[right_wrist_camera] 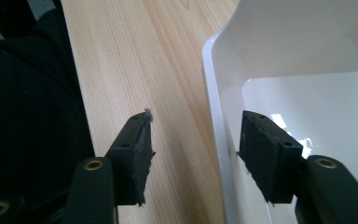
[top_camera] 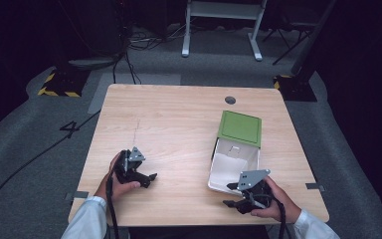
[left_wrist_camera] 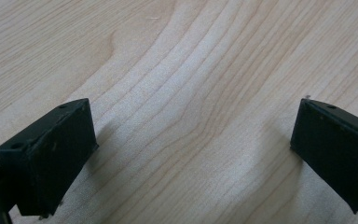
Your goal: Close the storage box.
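Both grippers gaping, fingers apart

Looks like a lab/test rig: lone wood table on grey carpet, hazard-taped stand bases, cables across floor, dark surrounds, white desk frame behind.

White box, green lid – open

The white box lies on the tabletop's right side, empty – its green lid swung back flat.

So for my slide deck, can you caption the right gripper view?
Right gripper open, fingers astride the near wall of the white box on the wooden table.
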A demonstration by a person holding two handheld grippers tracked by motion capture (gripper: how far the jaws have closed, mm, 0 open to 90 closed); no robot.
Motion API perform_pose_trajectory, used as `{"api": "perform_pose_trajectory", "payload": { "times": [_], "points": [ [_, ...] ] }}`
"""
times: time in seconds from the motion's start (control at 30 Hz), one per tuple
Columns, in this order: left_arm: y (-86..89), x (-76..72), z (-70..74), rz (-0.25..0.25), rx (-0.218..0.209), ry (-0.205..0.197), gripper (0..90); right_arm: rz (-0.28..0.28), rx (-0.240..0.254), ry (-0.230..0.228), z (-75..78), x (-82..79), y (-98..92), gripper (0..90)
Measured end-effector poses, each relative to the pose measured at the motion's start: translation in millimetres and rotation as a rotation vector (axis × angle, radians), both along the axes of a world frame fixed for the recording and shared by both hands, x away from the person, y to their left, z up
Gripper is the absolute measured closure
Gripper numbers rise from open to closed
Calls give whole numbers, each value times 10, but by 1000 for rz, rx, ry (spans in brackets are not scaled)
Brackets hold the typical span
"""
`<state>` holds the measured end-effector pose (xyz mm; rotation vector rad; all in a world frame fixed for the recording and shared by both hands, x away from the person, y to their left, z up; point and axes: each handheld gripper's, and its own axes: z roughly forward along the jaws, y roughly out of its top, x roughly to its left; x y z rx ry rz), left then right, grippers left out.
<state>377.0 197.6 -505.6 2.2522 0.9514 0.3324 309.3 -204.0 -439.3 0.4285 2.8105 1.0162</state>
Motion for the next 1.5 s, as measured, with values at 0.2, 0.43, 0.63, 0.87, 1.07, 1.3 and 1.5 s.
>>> {"api": "perform_pose_trajectory", "payload": {
  "times": [0.2, 0.43, 0.63, 0.87, 1.07, 1.3, 1.5],
  "points": [
    [0, 0, 0, 0, 0, 0, 1, -19, -56, -19, -89, 19, 48, 505],
    [0, 0, 0, 0, 0, 0, 1, -60, -106, -45, -168, 93, 73, 652],
    [0, 0, 0, 0, 0, 0, 1, -55, -126, -64, -161, 130, 99, 669],
    [1, 2, 0, -2, 0, -1, 1, -62, -138, -72, -158, 228, 112, 674],
    [0, 2, 0, -2, 0, -1, 1, -80, -136, -80, -150, 341, 127, 677],
    [1, 3, -1, -3, 0, -1, 1, -108, -131, -80, -146, 482, 110, 673],
    [0, 4, -1, -3, -1, -1, 2, -159, -118, -96, -132, 601, 66, 670]
  ]
}}
